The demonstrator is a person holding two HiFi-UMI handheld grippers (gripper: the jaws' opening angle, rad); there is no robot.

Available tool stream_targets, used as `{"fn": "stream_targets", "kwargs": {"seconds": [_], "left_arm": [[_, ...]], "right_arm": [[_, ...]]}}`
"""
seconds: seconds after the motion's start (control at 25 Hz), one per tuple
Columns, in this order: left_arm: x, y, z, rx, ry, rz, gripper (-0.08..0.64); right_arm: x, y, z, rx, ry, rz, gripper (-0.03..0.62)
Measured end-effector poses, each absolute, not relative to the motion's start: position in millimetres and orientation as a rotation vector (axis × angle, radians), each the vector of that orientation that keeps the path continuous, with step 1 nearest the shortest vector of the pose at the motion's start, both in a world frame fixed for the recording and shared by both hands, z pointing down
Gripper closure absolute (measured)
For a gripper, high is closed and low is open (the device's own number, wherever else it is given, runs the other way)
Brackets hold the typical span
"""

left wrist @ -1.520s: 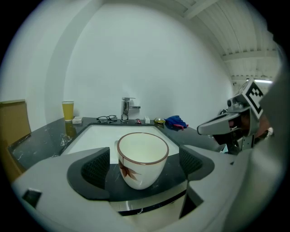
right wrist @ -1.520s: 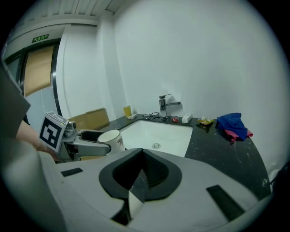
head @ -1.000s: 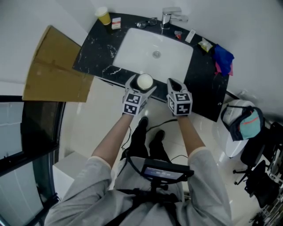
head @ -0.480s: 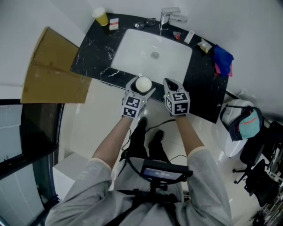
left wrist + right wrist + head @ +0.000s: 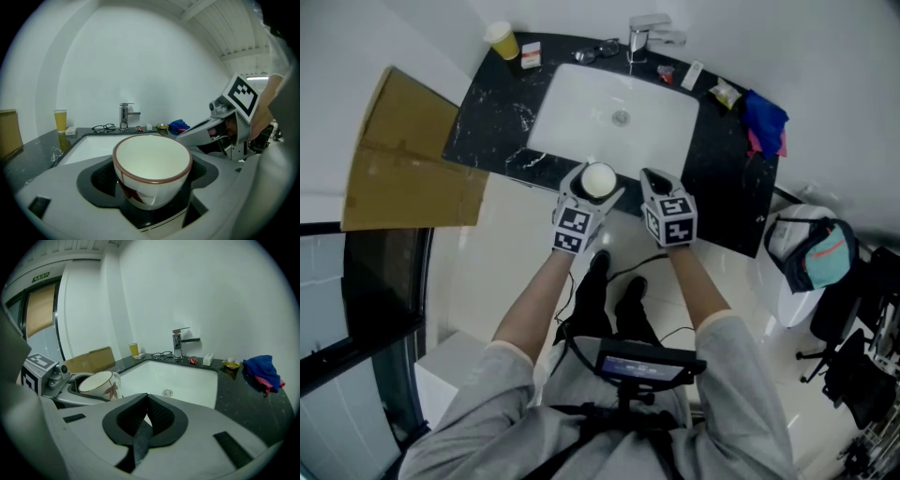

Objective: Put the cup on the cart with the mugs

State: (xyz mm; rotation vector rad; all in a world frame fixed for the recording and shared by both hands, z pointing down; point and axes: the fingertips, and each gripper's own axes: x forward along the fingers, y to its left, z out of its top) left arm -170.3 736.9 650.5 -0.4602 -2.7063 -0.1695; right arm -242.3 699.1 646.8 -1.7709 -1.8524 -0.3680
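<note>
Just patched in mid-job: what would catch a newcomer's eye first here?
A white, brown-rimmed cup sits in the left tool, whose jaws have just been closing on it, by the front edge of the white sink. Beside it the right tool is shut and empty. A blue cloth lies on the black counter's right end.

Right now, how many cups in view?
2. A white cup sits between the left gripper's jaws, which have just been closing on it; a yellow cup stands at the counter's back left corner. Nothing seems to hide others.
</note>
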Motion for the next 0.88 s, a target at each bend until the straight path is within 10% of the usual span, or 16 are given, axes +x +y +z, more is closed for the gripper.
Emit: {"fn": "stream_targets", "kwargs": {"seconds": [0.88], "left_arm": [[-186.8, 684.6, 501.1, 0.038, -2.771, -0.087, 0.153]], "right_arm": [[-252.5, 617.7, 511.2, -1.735, -2.153, -0.262, 0.584]]}}
